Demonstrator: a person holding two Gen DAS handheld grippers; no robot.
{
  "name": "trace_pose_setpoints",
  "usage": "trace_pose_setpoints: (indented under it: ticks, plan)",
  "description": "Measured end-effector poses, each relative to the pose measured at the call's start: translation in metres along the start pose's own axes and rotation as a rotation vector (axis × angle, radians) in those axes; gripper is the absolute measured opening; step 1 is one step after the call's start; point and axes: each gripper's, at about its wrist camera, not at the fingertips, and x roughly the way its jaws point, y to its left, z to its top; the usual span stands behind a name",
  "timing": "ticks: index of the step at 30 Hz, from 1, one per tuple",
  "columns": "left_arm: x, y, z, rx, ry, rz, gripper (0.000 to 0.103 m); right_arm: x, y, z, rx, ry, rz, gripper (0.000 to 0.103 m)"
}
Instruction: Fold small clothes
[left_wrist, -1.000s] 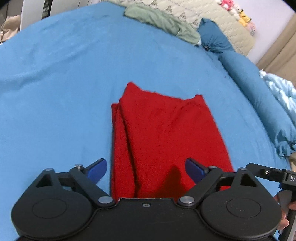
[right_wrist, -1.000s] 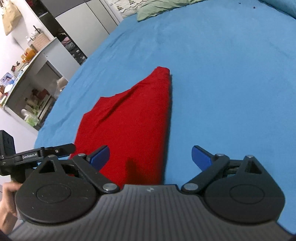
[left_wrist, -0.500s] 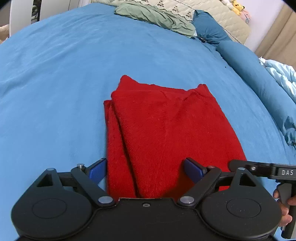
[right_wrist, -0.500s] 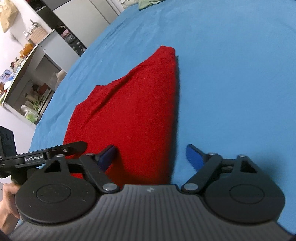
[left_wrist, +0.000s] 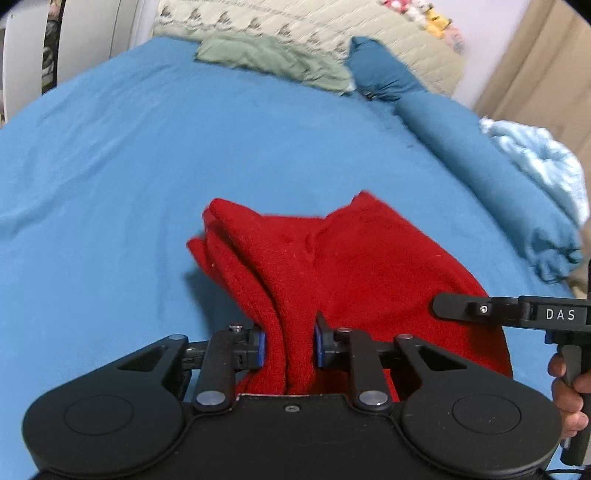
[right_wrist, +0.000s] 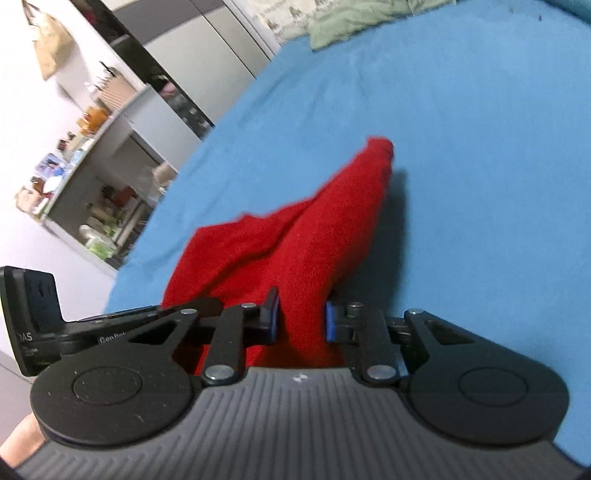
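Both grippers, left gripper and right gripper, are clamped on the near edge of the red cloth mid-frame on the blue bed, probably so that edge lifts evenly for the next fold.

Red garment: soft, fuzzy knit cloth, matt. Blue bed sheet: smooth matt cloth, lightly creased. Left gripper and right gripper: matt black plastic links with bright metal pivot pins and blue pads; the right gripper's housing is ribbed grey plastic. Green cloth: thin, crumpled, matt. Bedspread: quilted beige fabric.
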Motion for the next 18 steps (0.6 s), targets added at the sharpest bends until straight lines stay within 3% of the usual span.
trace_pose_setpoints:
  ticks: [4, 9, 15, 18]
  plan:
    - [-0.052, -0.045, -0.025, 0.026, -0.049, -0.068, 0.025, -0.077, -0.001, -0.021, -0.005, -0.037, 0.019, 0.038]
    - [-0.072, -0.1, -0.084, 0.086, -0.063, -0.106, 0.025, -0.148, -0.018, -0.087, -0.009, -0.061, -0.044, 0.039]
    - [-0.029, -0.131, -0.165, 0.136, 0.035, -0.063, 0.026, -0.149, -0.07, -0.172, 0.055, -0.02, -0.176, 0.039]
    - [-0.026, -0.137, -0.182, 0.201, 0.002, -0.009, 0.027, -0.146, -0.085, -0.191, 0.067, -0.048, -0.163, 0.041]
